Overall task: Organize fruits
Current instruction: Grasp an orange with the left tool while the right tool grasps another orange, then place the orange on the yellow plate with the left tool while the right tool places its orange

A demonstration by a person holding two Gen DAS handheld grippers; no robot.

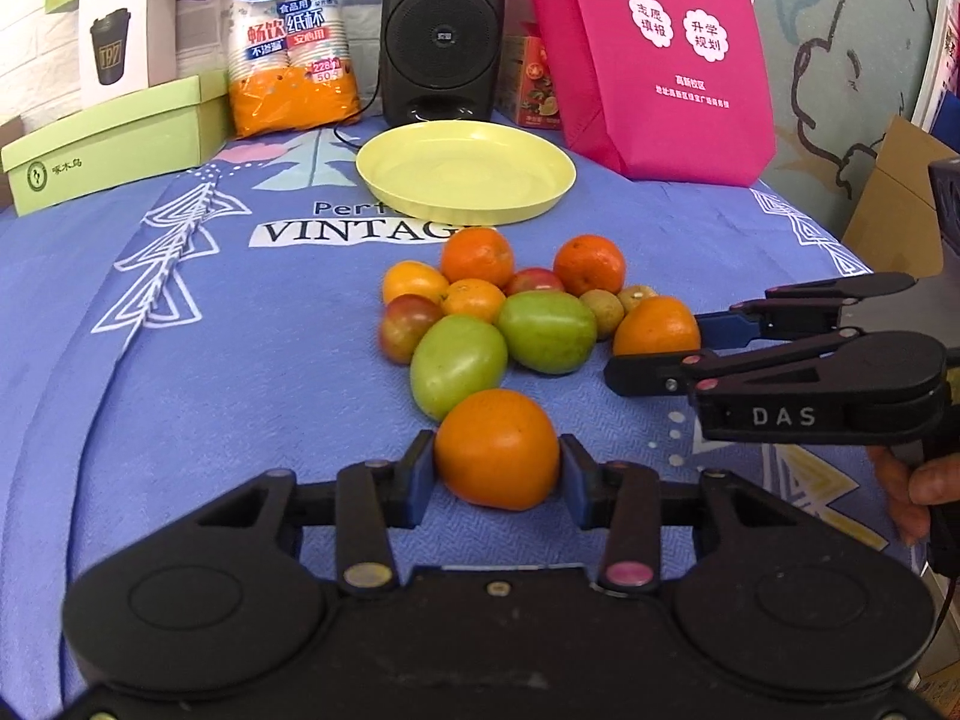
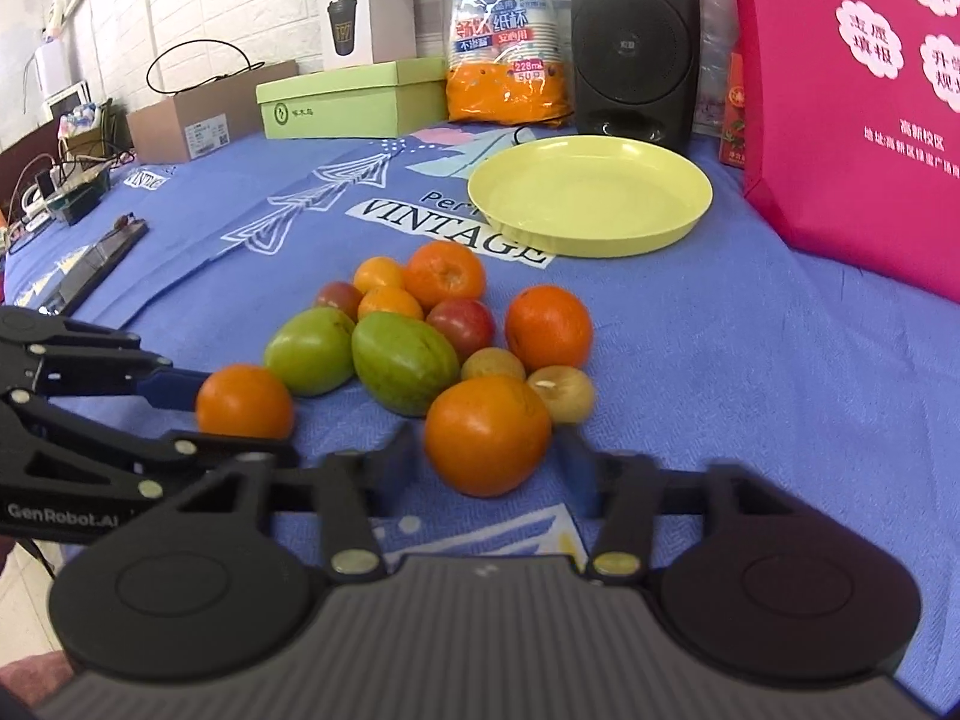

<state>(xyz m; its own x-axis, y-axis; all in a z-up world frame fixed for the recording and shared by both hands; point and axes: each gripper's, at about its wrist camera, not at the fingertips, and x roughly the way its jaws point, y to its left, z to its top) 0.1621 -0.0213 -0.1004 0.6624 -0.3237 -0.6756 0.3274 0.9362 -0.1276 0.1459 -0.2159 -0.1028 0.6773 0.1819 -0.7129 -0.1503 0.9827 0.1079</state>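
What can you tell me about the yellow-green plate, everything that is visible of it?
The yellow-green plate is round and shallow with a raised, slightly flared rim; it looks like smooth matte plastic. It lies flat and upright on the blue printed cloth, covering part of the printed word VINTAGE. It is empty. It sits behind the fruit pile and in front of the black speaker, with the pink bag at its right. No gripper touches it.

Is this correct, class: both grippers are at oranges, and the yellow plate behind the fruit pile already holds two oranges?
Not quite. The yellow plate holds nothing, as the left wrist view shows. The left gripper and right gripper each bracket an orange.
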